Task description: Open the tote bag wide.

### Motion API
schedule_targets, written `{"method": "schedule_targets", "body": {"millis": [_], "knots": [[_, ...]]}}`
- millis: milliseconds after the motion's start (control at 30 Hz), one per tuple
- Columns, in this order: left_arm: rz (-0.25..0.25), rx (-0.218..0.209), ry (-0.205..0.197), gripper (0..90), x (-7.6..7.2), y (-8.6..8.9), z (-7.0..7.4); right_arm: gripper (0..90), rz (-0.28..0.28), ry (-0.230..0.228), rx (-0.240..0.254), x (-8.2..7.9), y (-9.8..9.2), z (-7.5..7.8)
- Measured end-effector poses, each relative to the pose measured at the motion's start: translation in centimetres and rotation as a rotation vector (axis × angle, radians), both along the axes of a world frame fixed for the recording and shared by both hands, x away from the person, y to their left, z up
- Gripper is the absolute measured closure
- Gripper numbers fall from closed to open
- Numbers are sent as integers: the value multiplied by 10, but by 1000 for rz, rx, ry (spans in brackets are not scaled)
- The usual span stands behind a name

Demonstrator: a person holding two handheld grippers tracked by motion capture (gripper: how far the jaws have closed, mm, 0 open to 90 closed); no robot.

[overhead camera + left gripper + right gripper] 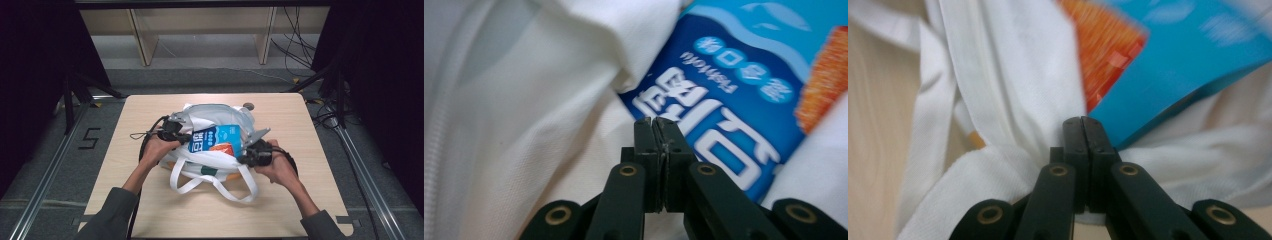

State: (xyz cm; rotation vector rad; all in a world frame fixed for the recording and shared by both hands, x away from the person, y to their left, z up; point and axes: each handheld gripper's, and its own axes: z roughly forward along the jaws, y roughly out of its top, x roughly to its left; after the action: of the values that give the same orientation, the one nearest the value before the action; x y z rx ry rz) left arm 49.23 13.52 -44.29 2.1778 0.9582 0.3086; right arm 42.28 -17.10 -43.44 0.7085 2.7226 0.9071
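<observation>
White tote bag (215, 150) lying about mid-worktop (150, 210), mouth spread, blue snack packet (216, 138) half in, half out of the opening. Left claw (186, 136) at the bag's left rim, right claw (246, 156) at the near right rim, one on either side of the packet. In the left gripper view, jaws pressed together with white cloth (549, 100) close around the tips; a pinch of fabric looks likely, though the fold between them cannot be made out for sure. Same in the right gripper view: jaws together, tips buried in bunched rim cloth (1013, 100), packet's orange corner (1103, 55) just beyond. Packet's long axis running roughly left to right across the opening, between the two claws, both about equally near. Probably a matter of holding the mouth wide so the packet can slide deeper. Handles (210, 187) trailing toward the near edge; bare worktop on all sides, far rim of the bag close to a small round object (248, 106) near the far edge.
</observation>
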Motion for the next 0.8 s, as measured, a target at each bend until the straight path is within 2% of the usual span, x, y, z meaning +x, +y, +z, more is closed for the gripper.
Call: {"method": "schedule_targets", "body": {"millis": [33,100,133,167,200,267,333,367,400,467,500,533,567,600,633,667,700,767,800], "knots": [[-4,8,7,885,2,-1,-1,900,6,-3,-17,-5,2,-10],[1,26,1,886,2,-1,1,900,12,-8,-27,-8,3,-10],[9,24,3,882,1,-2,1,900,6,-19,-15,-7,3,-7],[1,29,9,871,1,-2,2,900,13,-54,2,-3,3,-1],[-12,33,2,869,-2,-2,3,900,-16,-48,28,-3,3,3],[-48,40,16,869,-9,-5,3,900,-35,-86,89,3,4,15],[-100,60,7,863,-21,-8,3,900,-56,-125,95,12,7,24],[-100,60,7,873,-21,-8,3,900,-56,-125,95,12,7,24],[-149,62,16,873,-36,-10,5,900,-88,-145,95,27,11,27],[-217,112,17,888,-46,-11,7,900,-110,-140,94,39,15,28],[-255,139,53,894,-50,-9,2,900,-119,-139,100,44,17,26],[-244,137,68,895,-53,-8,-6,900,-129,-135,78,50,20,26],[-252,162,102,896,-54,-4,-18,900,-142,-137,79,54,21,24],[-233,126,107,896,-55,0,-23,900,-147,-131,79,58,22,22],[-238,120,101,896,-55,3,-19,900,-147,-111,76,60,22,21],[-235,115,88,896,-55,4,-15,900,-159,-111,87,59,23,20],[-235,108,82,895,-54,5,-13,900,-129,-135,87,61,22,19],[-218,76,82,890,-51,6,-10,900,-124,-131,95,56,22,22],[-185,34,72,879,-49,6,-7,900,-112,-145,94,56,22,23]]}}
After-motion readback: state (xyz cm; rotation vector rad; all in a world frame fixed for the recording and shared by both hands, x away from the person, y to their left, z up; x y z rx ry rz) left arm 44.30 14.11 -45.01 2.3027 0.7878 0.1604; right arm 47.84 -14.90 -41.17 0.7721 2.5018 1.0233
